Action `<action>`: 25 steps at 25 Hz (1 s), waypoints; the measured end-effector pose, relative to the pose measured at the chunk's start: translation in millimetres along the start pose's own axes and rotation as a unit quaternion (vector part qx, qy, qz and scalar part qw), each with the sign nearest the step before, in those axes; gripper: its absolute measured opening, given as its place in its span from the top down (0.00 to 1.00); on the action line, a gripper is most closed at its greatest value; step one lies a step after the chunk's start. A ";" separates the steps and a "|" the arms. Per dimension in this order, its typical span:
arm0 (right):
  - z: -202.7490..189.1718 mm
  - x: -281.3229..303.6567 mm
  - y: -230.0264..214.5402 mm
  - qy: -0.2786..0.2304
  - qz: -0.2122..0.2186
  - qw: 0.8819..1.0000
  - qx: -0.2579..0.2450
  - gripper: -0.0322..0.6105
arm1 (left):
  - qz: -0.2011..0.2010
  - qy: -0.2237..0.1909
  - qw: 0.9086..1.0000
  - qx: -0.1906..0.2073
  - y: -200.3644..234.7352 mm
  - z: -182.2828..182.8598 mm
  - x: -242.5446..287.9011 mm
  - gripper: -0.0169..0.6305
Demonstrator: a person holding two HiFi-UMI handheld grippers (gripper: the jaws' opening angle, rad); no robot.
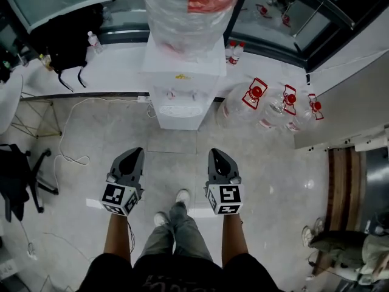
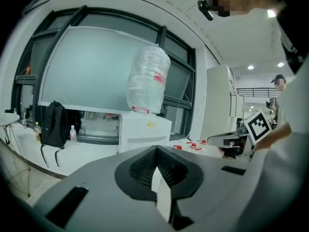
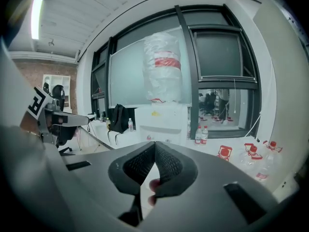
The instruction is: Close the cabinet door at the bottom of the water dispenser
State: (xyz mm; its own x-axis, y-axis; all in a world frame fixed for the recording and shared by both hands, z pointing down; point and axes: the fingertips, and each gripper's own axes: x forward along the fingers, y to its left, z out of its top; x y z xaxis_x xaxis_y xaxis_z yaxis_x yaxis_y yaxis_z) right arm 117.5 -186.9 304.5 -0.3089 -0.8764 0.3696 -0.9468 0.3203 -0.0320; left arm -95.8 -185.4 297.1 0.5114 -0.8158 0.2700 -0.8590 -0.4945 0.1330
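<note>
Facing the tools squarely in the head view: water dispenser (image 1: 182, 72), white, against the window wall, wrapped bottle (image 1: 188, 11) on top. Cabinet door (image 1: 179, 124) on the lower front face, seen steeply from above; ajar or flush, not tellable. Left tool (image 1: 135, 153) and right tool (image 1: 216, 154) side by side, pointing at the dispenser, well apart from it, one to each side of its midline; neither plainly nearer. Bare floor between. Spare bottles (image 1: 267, 99) lying right of the dispenser, cable (image 1: 64, 145) left of it, both off the direct path.

Left gripper view: jaws pressed together, nothing gripped. Dispenser ahead, just left of the jaw line, its lower part hidden by the tool body. Backpack (image 2: 53, 124) on the bench (image 2: 91, 151), far left.

Right gripper view: jaws closed at the tips, nothing between. Dispenser straight ahead, door again hidden.
</note>
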 end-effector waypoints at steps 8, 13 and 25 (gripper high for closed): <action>57.6 -63.5 33.9 -0.008 -0.014 1.000 -0.009 0.93 | 0.019 -0.017 1.000 -0.011 -1.2 64.0 -68.2 0.95; 85.5 -81.2 47.8 -0.023 -0.010 0.999 -0.035 0.93 | 0.020 -0.038 0.999 -0.023 -5.6 87.8 -97.8 0.95; 137.2 -122.1 75.8 -0.056 -0.008 0.997 -0.057 0.93 | -0.001 -0.064 0.998 0.021 -25.0 143.0 -132.7 0.95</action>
State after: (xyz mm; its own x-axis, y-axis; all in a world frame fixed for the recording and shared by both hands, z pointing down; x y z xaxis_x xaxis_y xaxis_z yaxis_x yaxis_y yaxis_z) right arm 71.1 -104.9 129.4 -0.3085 -0.9140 0.2635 -0.9370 0.3397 0.0813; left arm -138.6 -107.7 121.7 0.5137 -0.8456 0.1451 -0.8580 -0.5054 0.0916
